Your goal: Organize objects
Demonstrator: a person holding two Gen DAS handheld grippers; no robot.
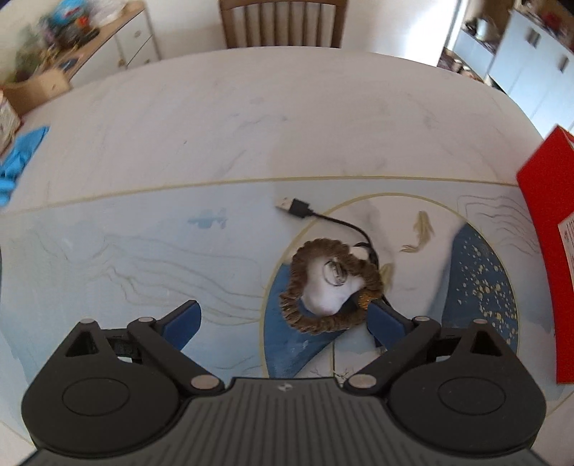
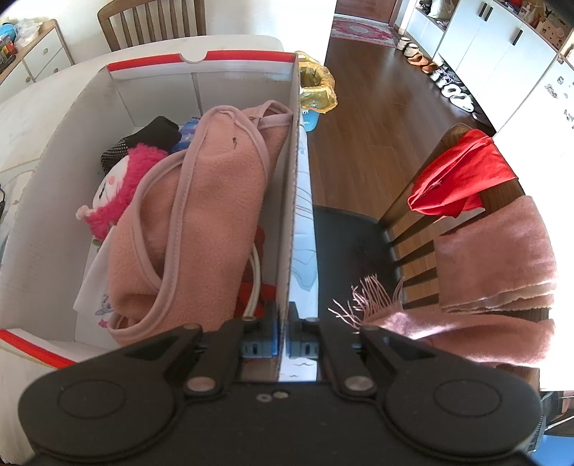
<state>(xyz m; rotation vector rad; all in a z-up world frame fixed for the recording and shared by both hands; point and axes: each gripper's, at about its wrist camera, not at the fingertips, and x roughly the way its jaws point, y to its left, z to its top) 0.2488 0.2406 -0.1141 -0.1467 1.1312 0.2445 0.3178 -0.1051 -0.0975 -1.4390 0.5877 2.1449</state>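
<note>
A brown rope loop (image 1: 323, 324) with a metal key ring (image 1: 335, 274) lies on the patterned table (image 1: 179, 150), on top of a black USB cable (image 1: 294, 206). My left gripper (image 1: 283, 317) hovers just above it, open wide. The loop sits between the blue pads, close to the right finger (image 1: 385, 321), and neither pad presses on it. My right gripper (image 2: 285, 322) is shut on the right wall of the white cardboard box (image 2: 292, 179). The box holds a pink fleece blanket (image 2: 201, 215), a plush doll with pink hair (image 2: 118, 186) and a black item (image 2: 158, 132).
The box's red outer side (image 1: 549, 233) stands at the right of the left wrist view; a blue cloth (image 1: 18, 157) lies far left. Beyond the table is a wooden chair (image 1: 283, 21). Beside the box, another chair carries a red cloth (image 2: 459, 175) and a pink scarf (image 2: 495, 286).
</note>
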